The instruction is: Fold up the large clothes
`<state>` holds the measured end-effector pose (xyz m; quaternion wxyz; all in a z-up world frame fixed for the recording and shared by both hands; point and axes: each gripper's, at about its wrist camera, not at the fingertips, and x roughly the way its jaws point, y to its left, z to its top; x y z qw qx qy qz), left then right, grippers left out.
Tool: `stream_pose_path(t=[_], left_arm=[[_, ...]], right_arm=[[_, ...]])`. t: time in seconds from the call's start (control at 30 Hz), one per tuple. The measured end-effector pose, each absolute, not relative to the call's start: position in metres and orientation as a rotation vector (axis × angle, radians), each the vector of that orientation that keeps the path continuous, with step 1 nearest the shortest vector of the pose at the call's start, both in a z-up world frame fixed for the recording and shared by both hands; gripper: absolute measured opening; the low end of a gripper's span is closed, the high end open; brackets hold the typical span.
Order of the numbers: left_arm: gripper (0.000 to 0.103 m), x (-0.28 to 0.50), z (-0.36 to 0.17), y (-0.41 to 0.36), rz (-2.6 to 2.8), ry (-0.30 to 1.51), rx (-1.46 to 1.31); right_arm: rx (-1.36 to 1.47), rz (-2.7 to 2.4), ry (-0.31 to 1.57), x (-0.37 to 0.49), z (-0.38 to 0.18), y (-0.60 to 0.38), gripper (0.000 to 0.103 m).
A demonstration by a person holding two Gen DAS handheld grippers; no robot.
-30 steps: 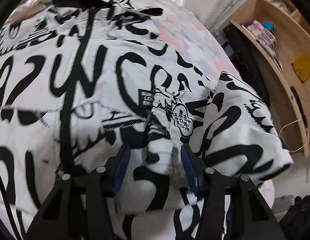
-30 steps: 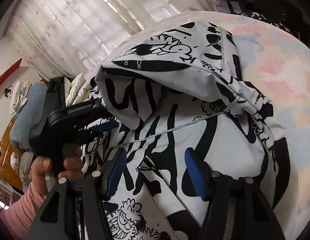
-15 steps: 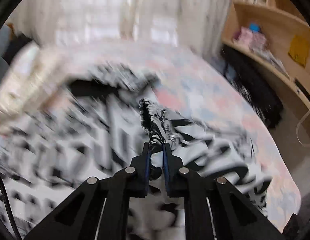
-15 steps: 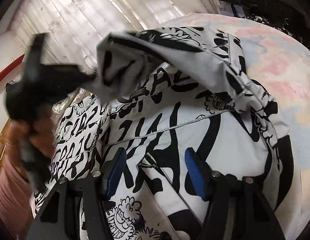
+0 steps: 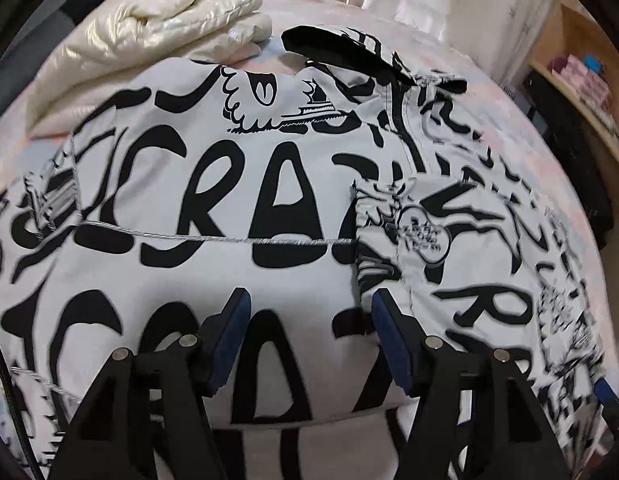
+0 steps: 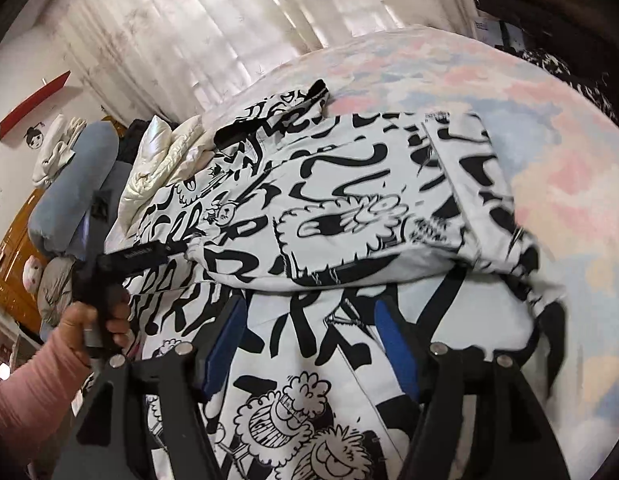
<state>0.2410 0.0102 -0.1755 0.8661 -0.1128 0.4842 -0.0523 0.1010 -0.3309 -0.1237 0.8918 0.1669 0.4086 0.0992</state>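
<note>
A large white jacket with black graffiti print (image 5: 237, 184) lies on the bed. One sleeve (image 5: 441, 236) lies folded across its body, the elastic cuff (image 5: 369, 216) near the middle. My left gripper (image 5: 309, 332) is open and empty, just above the jacket, the cuff a little ahead of its right finger. In the right wrist view the folded sleeve (image 6: 349, 216) crosses the jacket (image 6: 301, 360). My right gripper (image 6: 305, 340) is open and empty over the jacket's lower part. The left gripper (image 6: 181, 246) shows there at the left, held by a hand in a pink sleeve.
A cream puffer jacket (image 5: 149, 40) lies at the bed's far left. The pastel bedsheet (image 6: 529, 128) surrounds the garment. Wooden shelves (image 5: 589, 80) stand at the right, curtains (image 6: 229, 32) behind the bed, pillows and a grey bolster (image 6: 69, 184) at the left.
My left gripper shut on the sleeve cuff, lifted it and carried it across the jacket, then opened and let it go. The sleeve now lies folded over the body. My right gripper stayed open.
</note>
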Motion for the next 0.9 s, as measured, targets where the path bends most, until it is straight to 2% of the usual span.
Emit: stream_pose_path(t=[0.07,0.27,0.4,0.43,0.47,0.6,0.67,0.7,0.8,0.9], left_arm=[[0.066,0.250,-0.177,0.012,-0.134,1.005,-0.272],[0.066,0.269,-0.189,-0.001,-0.191,1.033,-0.238],[0.064,0.276,-0.190,-0.017,-0.208,1.025,-0.192],[0.052,0.277,-0.190,-0.020,-0.214,1.027,-0.189],[0.032,0.277,-0.190,-0.024,-0.222,1.035,-0.182],[0.017,0.272,-0.182,-0.039,-0.210,1.025,-0.136],[0.014,0.265,-0.171,-0.039,-0.228,0.991,-0.152],[0.014,0.258,-0.163,-0.040,-0.236,0.956,-0.152],[0.016,0.251,-0.162,-0.047,-0.229,0.909,-0.092],[0.022,0.258,-0.183,-0.050,-0.197,1.015,-0.060]], right_arm=[[0.334,0.182,0.862,0.107,-0.115,-0.339,0.068],[0.346,0.012,0.909,0.167,-0.097,-0.399,0.068],[0.357,-0.088,0.955,0.223,-0.115,-0.439,0.068],[0.364,-0.106,0.969,0.233,-0.121,-0.447,0.068],[0.379,-0.118,0.989,0.244,-0.129,-0.455,0.068],[0.499,-0.132,1.091,0.282,-0.170,-0.476,0.067],[0.487,-0.069,1.084,0.289,-0.174,-0.472,0.014],[0.437,-0.071,1.072,0.290,-0.167,-0.468,0.006],[0.379,-0.096,0.979,0.285,-0.153,-0.469,0.004],[0.410,-0.138,1.045,0.288,-0.176,-0.479,0.007]])
